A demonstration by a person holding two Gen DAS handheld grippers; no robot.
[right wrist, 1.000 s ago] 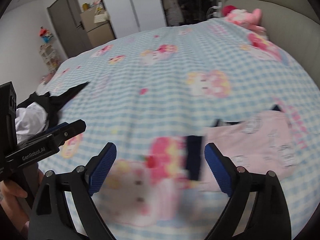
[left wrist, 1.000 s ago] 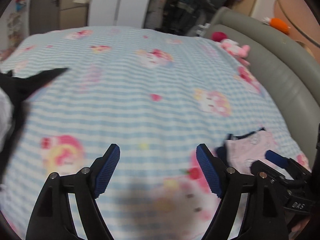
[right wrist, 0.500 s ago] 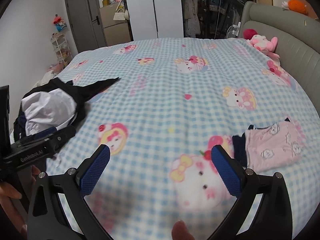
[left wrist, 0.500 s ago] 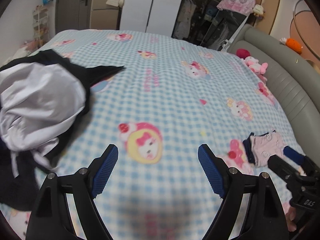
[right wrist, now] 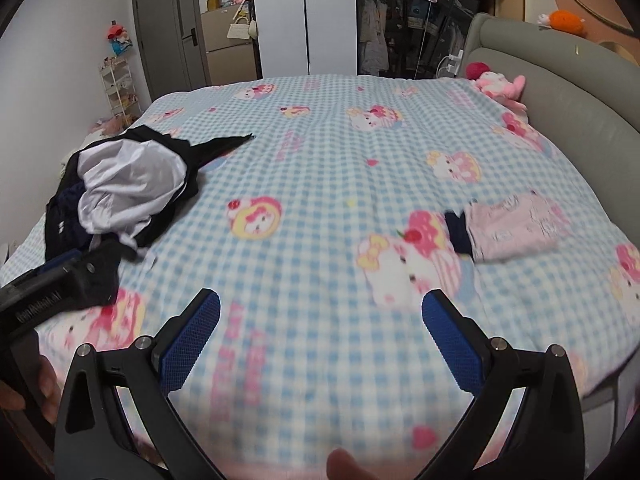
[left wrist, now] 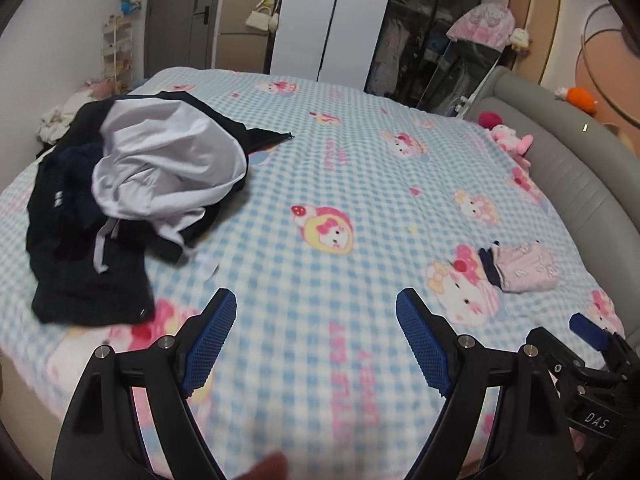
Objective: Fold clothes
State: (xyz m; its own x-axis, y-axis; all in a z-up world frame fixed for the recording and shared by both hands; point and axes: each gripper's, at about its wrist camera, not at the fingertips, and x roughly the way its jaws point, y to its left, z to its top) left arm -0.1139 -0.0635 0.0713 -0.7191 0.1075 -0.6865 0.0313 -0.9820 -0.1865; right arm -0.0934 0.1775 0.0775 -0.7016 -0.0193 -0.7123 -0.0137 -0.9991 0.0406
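— Blue pads of the left gripper [left wrist: 316,344] and right gripper [right wrist: 320,344], spread wide, empty, touching nothing?
— Yes. Pulled back from the bed [left wrist: 360,208] within the last second; much more of it shown.
— Meaning?
— Probably one piece done: folded pink garment [right wrist: 516,228] left flat on the right.
— Farther off?
— Black-and-white heap of clothes [left wrist: 132,200] at far left, unfolded, likely next.
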